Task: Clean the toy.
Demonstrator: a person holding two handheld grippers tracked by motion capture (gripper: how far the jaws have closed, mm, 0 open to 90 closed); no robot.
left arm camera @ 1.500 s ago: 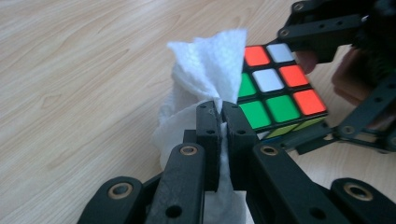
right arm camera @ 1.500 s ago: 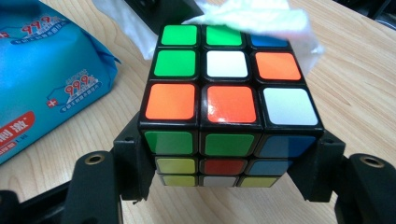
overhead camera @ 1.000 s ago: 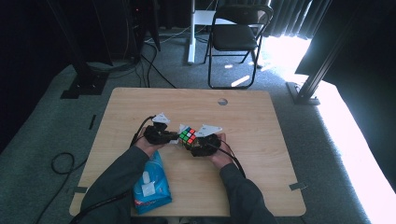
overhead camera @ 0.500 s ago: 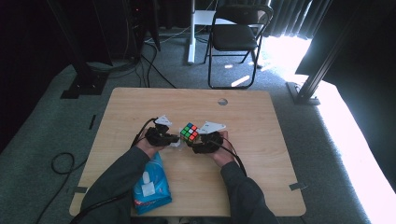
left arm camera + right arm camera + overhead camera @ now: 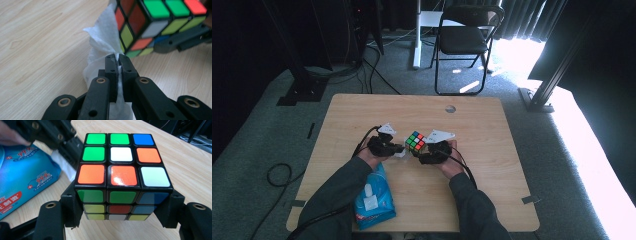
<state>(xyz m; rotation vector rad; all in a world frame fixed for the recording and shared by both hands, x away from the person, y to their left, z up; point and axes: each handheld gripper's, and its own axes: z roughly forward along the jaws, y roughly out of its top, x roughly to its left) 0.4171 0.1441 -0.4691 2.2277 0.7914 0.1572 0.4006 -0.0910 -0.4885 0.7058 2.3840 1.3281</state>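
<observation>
A: Overhead first. Location of the puzzle cube?

B: Mid-surface, clear of the wood, clamped in the right gripper. Left gripper just beside it with a white wipe at the tip. Blue wipe pack nearer the front edge of the surface, under the left sleeve.

A: Next, left gripper view. Jaw state?

B: Pressed together, pinching the wipe. Free end bunched up against the cube, touching its side face. Soft, limp, very light; likely to fold or tear under a hard rub. Best held as now, near the middle of the bunch.

A: Then right gripper view. Jaw state?

B: Spread wide, closed on two opposite side faces of the cube, low on the body. Rigid, light plastic with glossy stickers, probably slippery; layers free to twist if gripped off-centre. Flat opposite faces recommended, square to the pads. Pack beyond, at left.
</observation>
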